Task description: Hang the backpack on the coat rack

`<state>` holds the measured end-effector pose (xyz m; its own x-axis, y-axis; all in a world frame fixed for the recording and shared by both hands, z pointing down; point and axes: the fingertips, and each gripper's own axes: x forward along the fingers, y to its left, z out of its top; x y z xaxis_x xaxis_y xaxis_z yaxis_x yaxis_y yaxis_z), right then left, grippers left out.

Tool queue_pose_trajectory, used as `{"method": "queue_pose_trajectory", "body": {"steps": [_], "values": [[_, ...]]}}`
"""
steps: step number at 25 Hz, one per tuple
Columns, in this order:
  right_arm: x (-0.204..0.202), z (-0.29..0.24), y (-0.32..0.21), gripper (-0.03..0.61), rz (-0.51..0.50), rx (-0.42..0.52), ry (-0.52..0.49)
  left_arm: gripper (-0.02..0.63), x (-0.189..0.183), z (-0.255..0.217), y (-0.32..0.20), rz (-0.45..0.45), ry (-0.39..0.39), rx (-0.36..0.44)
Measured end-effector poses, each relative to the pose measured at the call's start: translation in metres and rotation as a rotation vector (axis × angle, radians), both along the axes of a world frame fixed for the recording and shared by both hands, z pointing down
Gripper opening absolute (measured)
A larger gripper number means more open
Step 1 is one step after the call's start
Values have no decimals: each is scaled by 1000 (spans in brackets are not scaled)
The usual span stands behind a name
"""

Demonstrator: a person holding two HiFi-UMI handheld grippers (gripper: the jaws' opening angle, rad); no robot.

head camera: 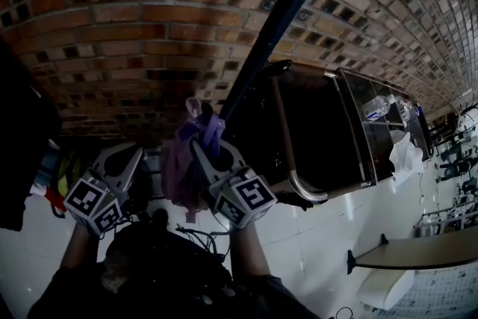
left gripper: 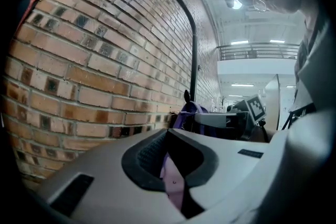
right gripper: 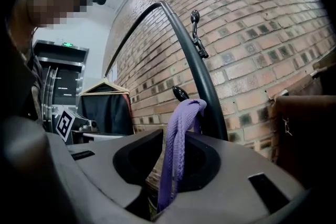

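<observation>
The purple backpack (head camera: 179, 169) hangs against the black coat rack pole (head camera: 278, 25), between my two grippers. Its purple top strap (right gripper: 178, 139) loops over a black peg (right gripper: 180, 94) on the rack pole (right gripper: 202, 71). The strap runs down between the jaws of my right gripper (right gripper: 168, 165), which stand apart, open, with a dark gap beside it. My right gripper (head camera: 211, 146) sits at the top of the bag. My left gripper (head camera: 123, 157) is to the bag's left. In the left gripper view, the left gripper (left gripper: 170, 165) is shut on a flat purple strap (left gripper: 173, 186).
A brick wall (head camera: 112, 26) stands right behind the rack. A dark cabinet with a metal frame (head camera: 336, 131) is to the right. Dark clothes on a wooden hanger (right gripper: 105, 102) hang at the left. A second hook (right gripper: 195, 18) sits higher on the pole. The floor is white tile.
</observation>
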<state>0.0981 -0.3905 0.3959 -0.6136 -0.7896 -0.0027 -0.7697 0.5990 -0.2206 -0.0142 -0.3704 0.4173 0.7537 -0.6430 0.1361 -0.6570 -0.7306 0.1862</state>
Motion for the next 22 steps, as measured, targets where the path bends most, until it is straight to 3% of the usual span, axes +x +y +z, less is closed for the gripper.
{"method": "queue_pose_trajectory", "body": {"steps": [8,15,22], "values": [[19,3,10,205,102,46,70,14,4,2,21,-1,-4,4],[46,6,57,206,180,66,85,14,7,2,58,-12,-5,0],[65,-16,142,206,194,106,40,14,22,-4,133,2,-12,27]]}}
